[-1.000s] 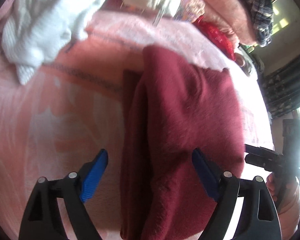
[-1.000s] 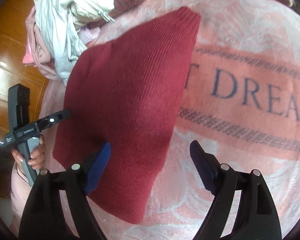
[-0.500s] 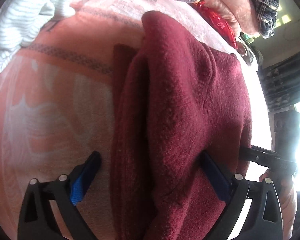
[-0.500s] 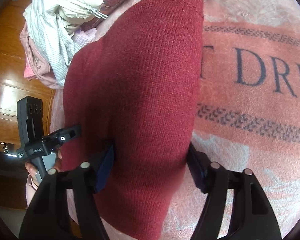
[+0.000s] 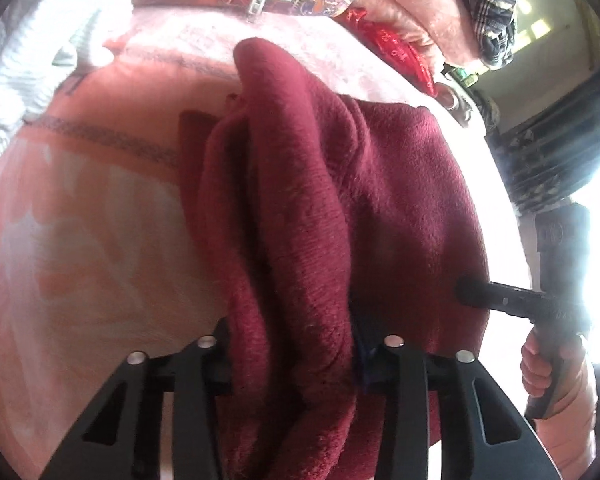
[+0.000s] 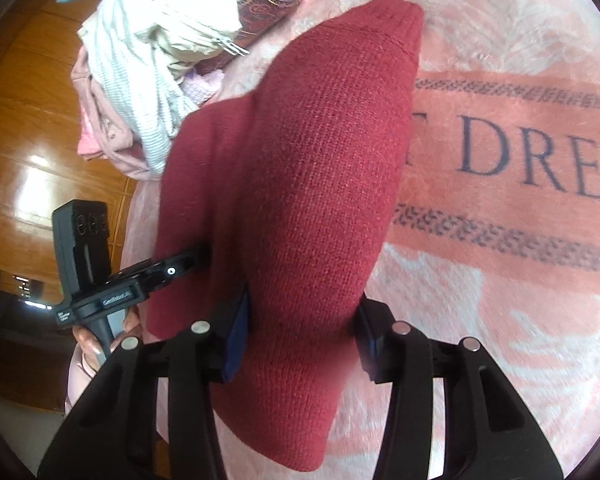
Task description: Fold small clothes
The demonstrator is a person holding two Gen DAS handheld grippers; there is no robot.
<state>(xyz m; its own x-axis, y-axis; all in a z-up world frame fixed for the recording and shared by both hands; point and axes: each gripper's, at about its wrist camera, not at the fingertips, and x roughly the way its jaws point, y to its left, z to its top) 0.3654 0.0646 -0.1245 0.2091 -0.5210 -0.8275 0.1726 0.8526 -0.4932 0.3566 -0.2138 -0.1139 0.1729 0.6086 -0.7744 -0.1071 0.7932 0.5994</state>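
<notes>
Pinching the maroon sweater (image 6: 300,184) at lower centre, left gripper (image 5: 292,356) and right gripper (image 6: 300,332) closing on bunched knit; probably needing a lift-and-fold next.

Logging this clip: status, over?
Both tongs, left and right, closing on bunched maroon sweater. Sweater on pink blanket. Nothing blocking.

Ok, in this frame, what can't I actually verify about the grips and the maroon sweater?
- Left wrist view: the left gripper is closing on the maroon sweater; bunched fabric covers the pads.
- Right wrist view: the right gripper, also closing; the sweater's near hem is cut off behind the fingers.
- Both views: layers underneath the fold are hidden.
- Blanket lettering runs off the edge.
</notes>
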